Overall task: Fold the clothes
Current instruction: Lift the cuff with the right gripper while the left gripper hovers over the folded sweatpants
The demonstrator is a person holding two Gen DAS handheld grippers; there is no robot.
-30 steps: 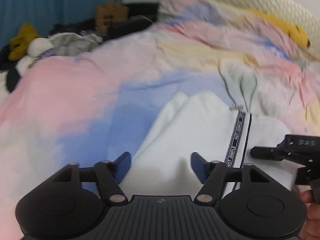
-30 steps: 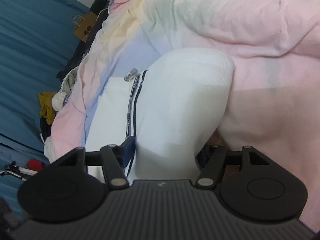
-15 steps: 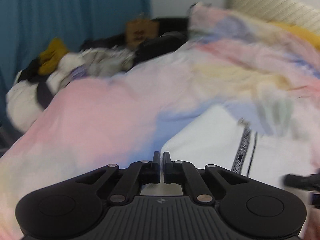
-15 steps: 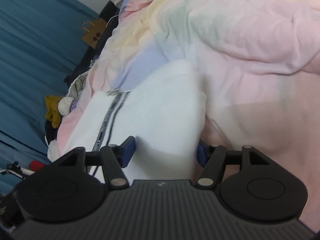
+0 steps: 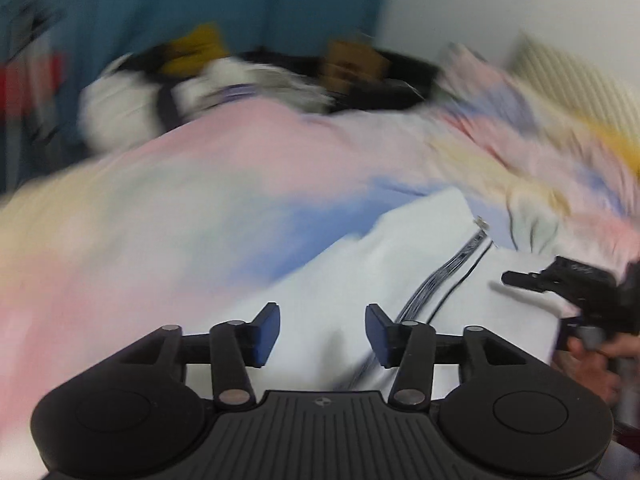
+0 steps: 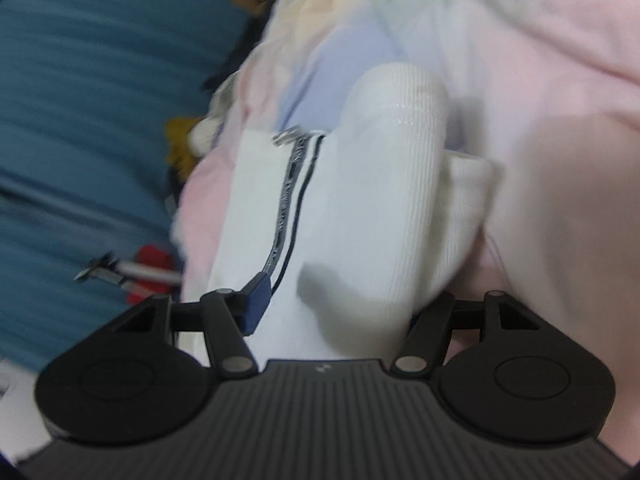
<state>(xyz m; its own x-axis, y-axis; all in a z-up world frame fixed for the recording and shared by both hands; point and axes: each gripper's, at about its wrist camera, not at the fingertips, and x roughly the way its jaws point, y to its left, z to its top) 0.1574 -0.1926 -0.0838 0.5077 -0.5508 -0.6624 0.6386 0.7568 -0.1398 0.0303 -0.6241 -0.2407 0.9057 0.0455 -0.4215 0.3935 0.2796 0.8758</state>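
A white zip-up jacket with a dark printed zipper band lies folded on a pastel bedspread. My left gripper is open just above the jacket's near edge, nothing between its blue pads. The right gripper shows at the right of the left wrist view, over the jacket. In the right wrist view the jacket bulges between my open right gripper's fingers; the ribbed white fabric covers the right fingertip. The view is blurred.
A pile of clothes, yellow, white and black, lies at the bed's far side with a brown paper bag. A blue curtain hangs behind. A crumpled pastel duvet and a cream headboard are at the right.
My left gripper shut briefly half a second ago and has opened again, swinging left. The right gripper stayed open and pushed further over the jacket, bunching its fabric.
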